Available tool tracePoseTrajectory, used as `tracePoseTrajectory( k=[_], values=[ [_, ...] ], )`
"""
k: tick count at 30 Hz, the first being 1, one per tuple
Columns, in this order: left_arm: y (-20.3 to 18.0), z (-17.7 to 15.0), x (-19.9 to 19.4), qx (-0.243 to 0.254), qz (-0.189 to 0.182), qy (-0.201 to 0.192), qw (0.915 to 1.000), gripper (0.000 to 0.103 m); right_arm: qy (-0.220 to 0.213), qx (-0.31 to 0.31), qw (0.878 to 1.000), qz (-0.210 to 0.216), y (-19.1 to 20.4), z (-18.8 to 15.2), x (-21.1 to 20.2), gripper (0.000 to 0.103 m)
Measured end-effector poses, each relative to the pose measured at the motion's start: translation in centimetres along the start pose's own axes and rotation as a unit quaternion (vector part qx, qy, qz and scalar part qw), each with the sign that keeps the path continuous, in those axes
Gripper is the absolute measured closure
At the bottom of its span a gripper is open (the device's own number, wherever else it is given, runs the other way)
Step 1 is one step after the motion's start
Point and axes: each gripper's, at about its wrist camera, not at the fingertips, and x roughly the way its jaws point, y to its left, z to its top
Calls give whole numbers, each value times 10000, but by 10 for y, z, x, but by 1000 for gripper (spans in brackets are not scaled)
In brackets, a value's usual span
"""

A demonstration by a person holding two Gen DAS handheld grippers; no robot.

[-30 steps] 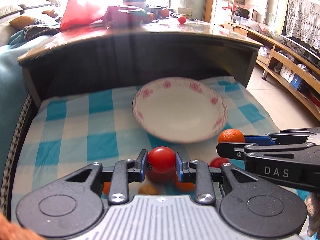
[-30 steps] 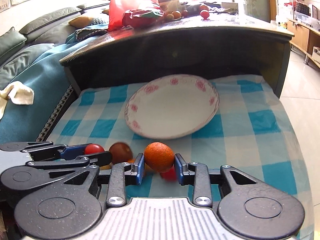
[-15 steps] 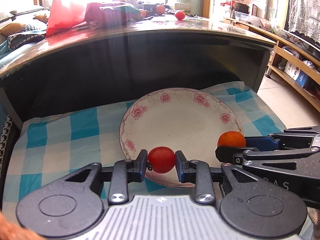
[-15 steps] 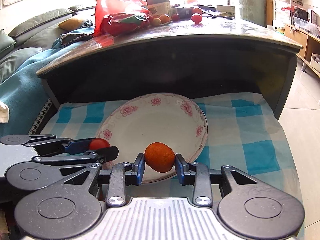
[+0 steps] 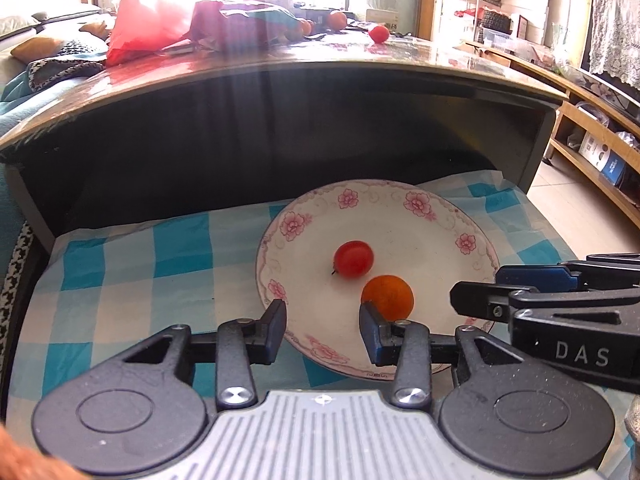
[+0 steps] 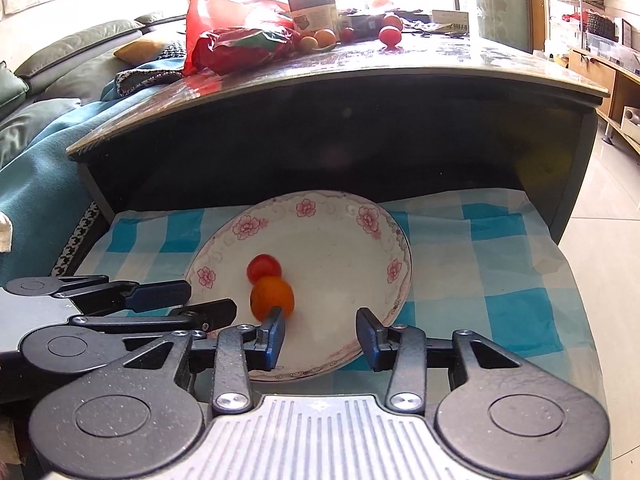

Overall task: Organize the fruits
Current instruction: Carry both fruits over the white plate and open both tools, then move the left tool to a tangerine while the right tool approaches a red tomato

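Observation:
A white plate with pink flowers (image 5: pixel 420 208) (image 6: pixel 352 216) lies on the blue checked cloth. In it rest a red tomato (image 5: pixel 354 259) (image 6: pixel 264 267) and, touching it on the near side, a small orange (image 5: pixel 388 297) (image 6: pixel 273 297). My left gripper (image 5: pixel 323 330) hangs over the plate's near rim, jaws opening, nothing between them. My right gripper (image 6: pixel 320 334) is beside it over the same rim, jaws opening, nothing between them; the orange sits just beyond its left fingertip. Each gripper shows at the edge of the other's view.
A dark table top (image 5: pixel 360 64) overhangs the far side of the cloth, carrying a red bag (image 6: pixel 240 40), a box and several more fruits (image 6: pixel 390 34). A sofa with teal cover (image 6: pixel 36 152) is left, wooden shelves (image 5: pixel 592 148) and tiled floor right.
Both grippers carried their fruit forward over the plate, then opened. The tomato and the orange now lie in the plate, free of the jaws.

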Motion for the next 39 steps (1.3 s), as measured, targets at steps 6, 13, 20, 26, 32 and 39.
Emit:
tracePoseTrajectory(
  k=[6,13,20,26,32,39],
  values=[
    [9,-3,-31,-87,29,-84,9999,54,-67,9,10000,11,5,-2,-21,66],
    [18,-26,-71,-193,46,-62,9998,53,-18,-178,9998,-61,18,-18,-47,62],
    [27,-55,-94,-208,99,127,9997,53,261,-345,9991,-33,30,-38,-65,61],
    [32,-81,-98,117,245,205,9994,53,410,-572,9975,-23,34,-48,-66,58],
    [46,-91,-79,239,190,303,9991,53,607,-599,9963,-73,25,-54,-48,58],
    [51,-86,-50,248,206,310,9990,53,699,-616,9956,-75,21,-55,-34,57]
  ],
)
